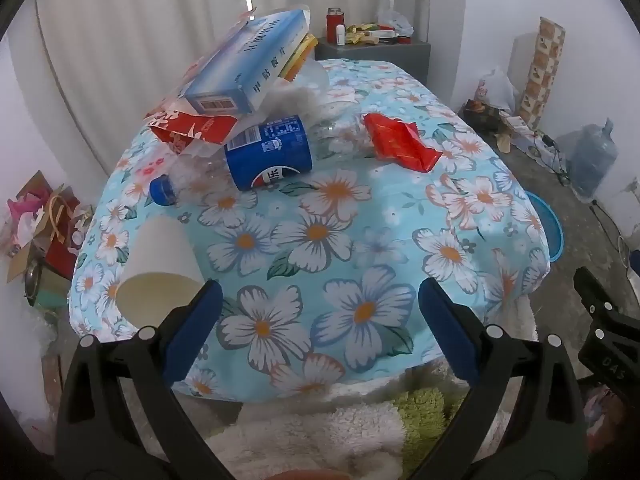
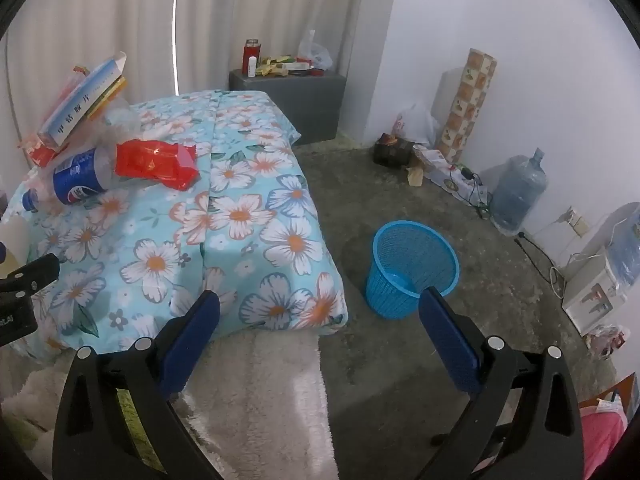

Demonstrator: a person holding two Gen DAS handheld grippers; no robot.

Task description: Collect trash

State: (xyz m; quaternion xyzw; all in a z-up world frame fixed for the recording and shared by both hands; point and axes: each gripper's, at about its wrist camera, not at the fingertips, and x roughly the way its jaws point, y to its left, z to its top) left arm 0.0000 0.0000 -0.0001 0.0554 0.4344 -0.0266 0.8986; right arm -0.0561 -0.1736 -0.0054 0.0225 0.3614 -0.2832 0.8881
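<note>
The left gripper (image 1: 320,312) stands with its jaws spread wide and nothing between them, over the near edge of the flowered cloth (image 1: 360,248). Just left of its left jaw lies one white paper cup (image 1: 158,268) on its side. Farther ahead sits the pile: one blue-labelled bottle (image 1: 268,152), one blue-and-white box (image 1: 248,64) on top, one red wrapper (image 1: 400,142) to the right.

The right gripper (image 2: 320,316) is likewise released and empty. Only its view shows the whole blue mesh basket (image 2: 412,268) (one, on the floor), just beyond its right jaw; the left view catches merely a sliver.
</note>
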